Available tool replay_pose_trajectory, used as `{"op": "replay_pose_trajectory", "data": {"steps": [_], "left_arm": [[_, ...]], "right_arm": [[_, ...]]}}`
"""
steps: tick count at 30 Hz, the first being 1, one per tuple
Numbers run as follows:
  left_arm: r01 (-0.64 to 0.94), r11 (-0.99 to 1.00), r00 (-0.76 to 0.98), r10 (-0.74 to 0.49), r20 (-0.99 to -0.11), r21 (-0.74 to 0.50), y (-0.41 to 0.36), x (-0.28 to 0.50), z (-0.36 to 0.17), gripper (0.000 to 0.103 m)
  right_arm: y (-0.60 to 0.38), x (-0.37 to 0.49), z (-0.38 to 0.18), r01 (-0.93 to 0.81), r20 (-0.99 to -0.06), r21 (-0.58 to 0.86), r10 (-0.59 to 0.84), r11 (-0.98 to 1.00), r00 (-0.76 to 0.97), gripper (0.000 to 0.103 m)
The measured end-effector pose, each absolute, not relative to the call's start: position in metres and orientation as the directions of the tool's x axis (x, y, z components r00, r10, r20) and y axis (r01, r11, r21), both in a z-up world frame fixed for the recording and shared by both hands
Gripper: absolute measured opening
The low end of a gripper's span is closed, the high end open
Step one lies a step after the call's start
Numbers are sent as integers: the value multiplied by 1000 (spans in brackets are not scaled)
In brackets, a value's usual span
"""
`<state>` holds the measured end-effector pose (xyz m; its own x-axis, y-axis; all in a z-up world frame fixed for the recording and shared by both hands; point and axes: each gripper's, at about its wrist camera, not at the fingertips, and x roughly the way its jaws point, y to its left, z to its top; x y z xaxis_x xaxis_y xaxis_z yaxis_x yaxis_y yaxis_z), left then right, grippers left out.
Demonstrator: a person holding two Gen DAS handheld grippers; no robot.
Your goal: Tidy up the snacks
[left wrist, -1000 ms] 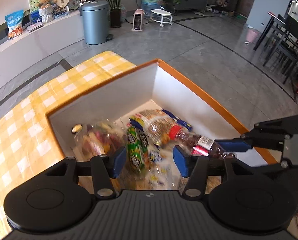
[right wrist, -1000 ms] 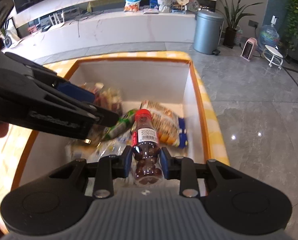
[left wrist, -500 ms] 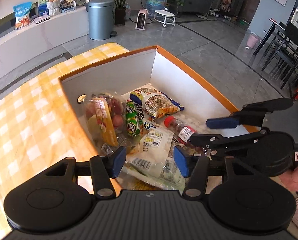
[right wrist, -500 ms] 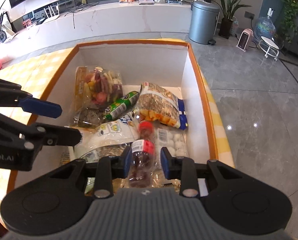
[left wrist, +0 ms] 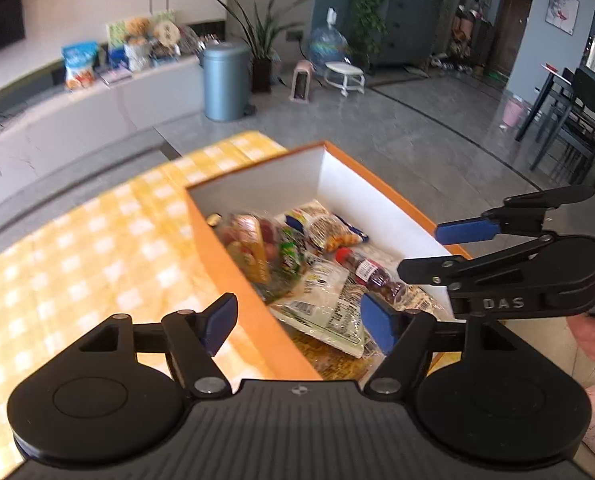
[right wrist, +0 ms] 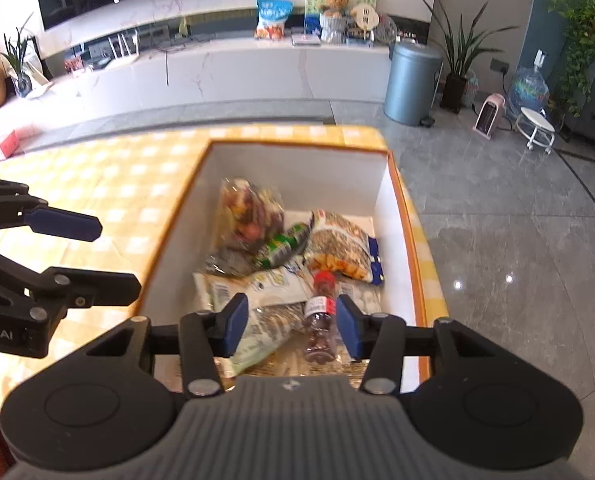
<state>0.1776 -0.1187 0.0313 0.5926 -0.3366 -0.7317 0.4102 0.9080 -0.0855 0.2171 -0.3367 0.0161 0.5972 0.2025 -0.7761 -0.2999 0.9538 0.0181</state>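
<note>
An orange box with white inner walls (right wrist: 297,168) (left wrist: 381,196) stands on the yellow checked tablecloth and holds several snack bags. A small red-capped bottle (right wrist: 320,320) (left wrist: 367,272) lies loose on the bags near the box's front. My right gripper (right wrist: 291,328) is open and empty above the bottle; it also shows in the left wrist view (left wrist: 441,248). My left gripper (left wrist: 297,324) is open and empty over the box's left front wall; it also shows in the right wrist view (right wrist: 97,252).
The checked tablecloth (left wrist: 77,248) stretches left of the box. The table edge and grey tiled floor (right wrist: 517,240) lie just right of the box. A grey bin (right wrist: 411,80) and a white counter (right wrist: 217,64) stand far behind.
My right gripper opened and let go of the bottle, which now lies in the box. Both grippers pulled back and up from the box; the left one shifted left.
</note>
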Motion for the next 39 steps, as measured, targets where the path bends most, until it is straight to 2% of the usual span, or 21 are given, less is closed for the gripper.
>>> {"op": "replay_pose_trajectory", "data": {"steps": [5,10,11,13,17,22,27,32,35,39], "left_arm": [[374,926,675,-308,-670,-50,-105,151,52,89],[306,952,784,-247,-570,8,-93,117,65,91],[302,953,808,-243,-537,23,-90,109,66,93],[261,964,847,-208,-489,43,-86,93,68,103],[186,982,886,-158,-435,24,-73,71,69,103],[112,994,925,-103,-366,4,-57,54,61,103],[53,998,949,-38,-314,40,-52,38,50,103],[-7,999,953,18,-304,37,-49,29,36,103],[-13,999,939,26,-343,40,-49,29,24,103],[-15,998,925,34,-379,55,-50,32,9,103]], "right_arm": [[-330,190,48,-307,-731,26,228,951,643,65],[-315,149,73,-343,-634,-14,257,939,730,75],[-312,140,75,-354,-614,-23,266,935,743,78],[-306,122,79,-373,-569,-40,286,927,771,85],[-296,93,79,-377,-491,-74,295,923,820,93],[-288,70,71,-351,-442,-52,294,935,848,97],[-281,57,53,-289,-428,13,266,957,864,97],[-270,46,29,-230,-418,41,226,972,880,98],[-265,42,16,-226,-410,36,221,973,885,100],[-260,47,-2,-224,-452,22,209,974,867,100]]}}
